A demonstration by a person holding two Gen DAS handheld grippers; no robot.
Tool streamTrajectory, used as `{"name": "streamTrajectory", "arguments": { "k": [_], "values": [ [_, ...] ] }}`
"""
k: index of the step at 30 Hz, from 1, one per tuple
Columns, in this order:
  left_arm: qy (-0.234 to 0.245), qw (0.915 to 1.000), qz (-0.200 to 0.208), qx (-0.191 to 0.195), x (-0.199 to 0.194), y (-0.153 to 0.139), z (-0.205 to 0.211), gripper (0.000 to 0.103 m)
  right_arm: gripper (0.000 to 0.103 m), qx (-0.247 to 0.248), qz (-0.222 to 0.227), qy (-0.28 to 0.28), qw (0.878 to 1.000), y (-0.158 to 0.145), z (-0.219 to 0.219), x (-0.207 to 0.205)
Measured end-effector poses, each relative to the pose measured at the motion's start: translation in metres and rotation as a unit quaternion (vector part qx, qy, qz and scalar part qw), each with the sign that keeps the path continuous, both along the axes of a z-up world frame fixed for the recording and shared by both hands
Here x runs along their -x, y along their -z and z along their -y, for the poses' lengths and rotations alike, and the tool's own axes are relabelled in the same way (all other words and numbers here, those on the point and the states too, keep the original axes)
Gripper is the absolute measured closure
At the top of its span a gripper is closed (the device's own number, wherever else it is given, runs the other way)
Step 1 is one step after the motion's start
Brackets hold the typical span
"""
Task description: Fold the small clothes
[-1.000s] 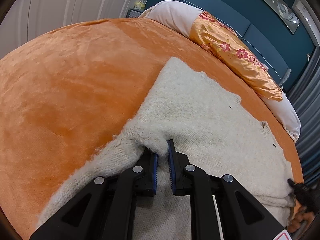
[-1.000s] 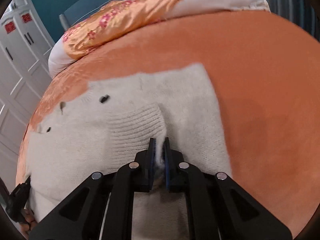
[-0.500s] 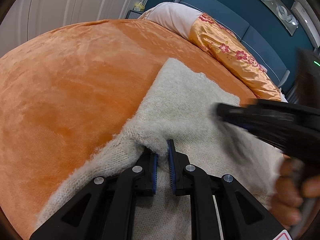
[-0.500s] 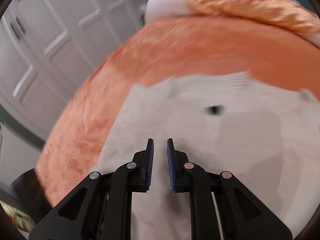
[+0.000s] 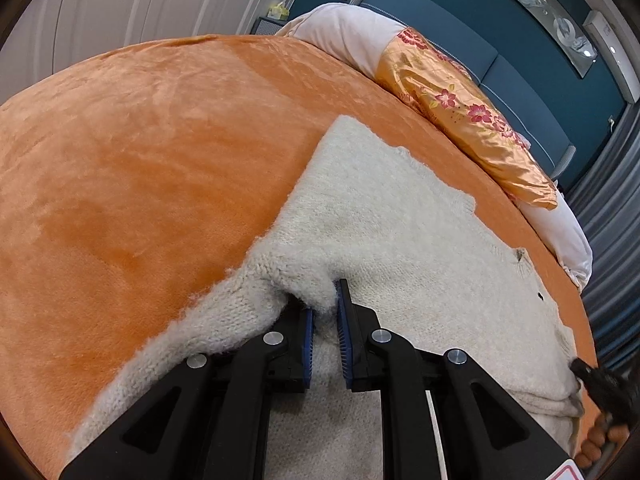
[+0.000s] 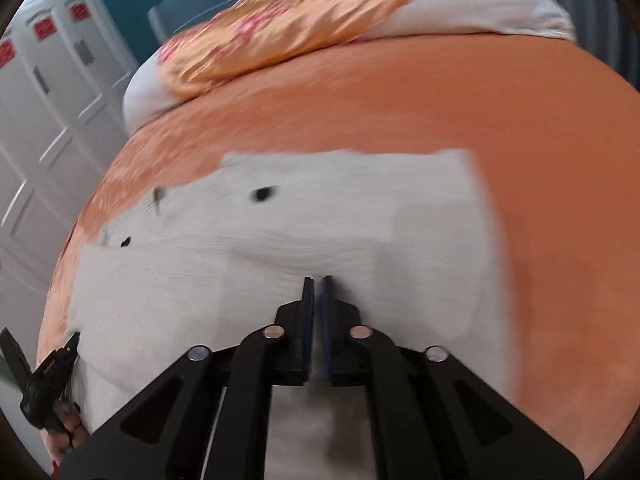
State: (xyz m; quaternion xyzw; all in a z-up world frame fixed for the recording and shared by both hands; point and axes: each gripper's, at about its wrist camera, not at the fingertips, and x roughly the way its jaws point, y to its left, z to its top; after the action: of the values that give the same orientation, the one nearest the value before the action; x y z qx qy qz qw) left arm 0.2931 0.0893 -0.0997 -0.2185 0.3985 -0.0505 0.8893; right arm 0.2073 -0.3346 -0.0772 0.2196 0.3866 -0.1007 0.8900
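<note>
cream sweater (image 5: 400,232) is spread flat on orange bed cover (image 5: 140,152); its left edge is kept pinched by left gripper (image 5: 325,320). right gripper (image 6: 317,300), jaws just reopened slightly, nothing clearly held, is returned to right edge for regrasp

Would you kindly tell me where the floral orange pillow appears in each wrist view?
Left wrist view: floral orange pillow lies upper right, running diagonally along the bed's far edge.
Right wrist view: the pillow lies top centre-left, blurred.
Shared landmark: the cream knitted sweater on the orange blanket.
</note>
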Motion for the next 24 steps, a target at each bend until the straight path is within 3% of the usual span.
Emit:
{"name": "streamTrajectory", "arguments": {
  "k": [1,2,4,5,7,8,10,11,14,16,19,20,21,23,24],
  "values": [
    [0.000,1.0000,-0.003,0.002,-0.001,-0.002,0.000,0.088,0.067,0.002,-0.003,-0.001,1.000,0.001,-0.002,0.003],
    [0.001,0.9999,-0.010,0.006,-0.002,-0.003,0.000,0.085,0.049,0.001,-0.005,-0.007,1.000,0.003,-0.004,0.005],
    [-0.004,0.9997,-0.022,0.011,-0.004,-0.006,0.000,0.085,0.046,-0.008,-0.019,-0.026,0.999,0.012,-0.010,0.005],
    [-0.008,0.9994,-0.032,0.013,-0.006,-0.008,0.000,0.085,0.056,-0.004,-0.027,-0.030,0.999,0.015,-0.014,0.004],
    [-0.008,0.9991,-0.043,0.003,-0.009,-0.016,0.001,0.090,0.094,-0.009,-0.011,-0.031,0.999,0.009,-0.022,0.003],
    [-0.006,0.9991,-0.042,-0.006,-0.010,-0.019,0.003,0.095,0.095,-0.025,0.019,-0.025,0.999,-0.003,-0.020,0.008],
    [-0.004,0.9986,-0.034,-0.040,-0.011,-0.028,0.005,0.095,0.095,-0.025,0.058,-0.010,0.998,-0.020,-0.013,0.016],
    [-0.002,0.9976,-0.038,-0.057,-0.012,-0.026,0.007,0.095,0.095,-0.016,0.056,0.002,0.998,-0.017,-0.008,0.017],
    [0.005,0.9946,-0.059,-0.085,-0.017,-0.011,0.010,0.091,0.096,-0.040,-0.023,0.014,0.999,0.034,0.011,0.005],
    [0.011,0.9932,-0.060,-0.100,-0.015,-0.015,0.012,0.090,0.093,-0.040,-0.018,0.010,0.999,0.022,0.010,0.008],
    [0.029,0.9939,-0.064,-0.085,0.001,-0.034,0.005,0.084,0.090,-0.030,0.020,0.009,0.999,-0.022,0.003,0.038],
    [0.038,0.9943,-0.059,-0.080,0.015,-0.044,0.000,0.081,0.086,-0.024,0.025,0.004,0.999,-0.034,0.001,0.058],
    [0.048,0.9944,-0.057,-0.076,0.030,-0.051,-0.005,0.075,0.073,-0.024,0.026,0.003,0.999,-0.042,0.002,0.083],
    [0.063,0.9940,-0.060,-0.067,0.067,-0.064,-0.019,0.041,0.054,-0.039,0.022,-0.001,0.999,-0.048,0.004,0.124],
    [0.065,0.9937,-0.062,-0.067,0.089,-0.068,-0.028,0.039,0.052,-0.055,0.006,-0.004,0.998,-0.043,0.004,0.154]
  ]
}}
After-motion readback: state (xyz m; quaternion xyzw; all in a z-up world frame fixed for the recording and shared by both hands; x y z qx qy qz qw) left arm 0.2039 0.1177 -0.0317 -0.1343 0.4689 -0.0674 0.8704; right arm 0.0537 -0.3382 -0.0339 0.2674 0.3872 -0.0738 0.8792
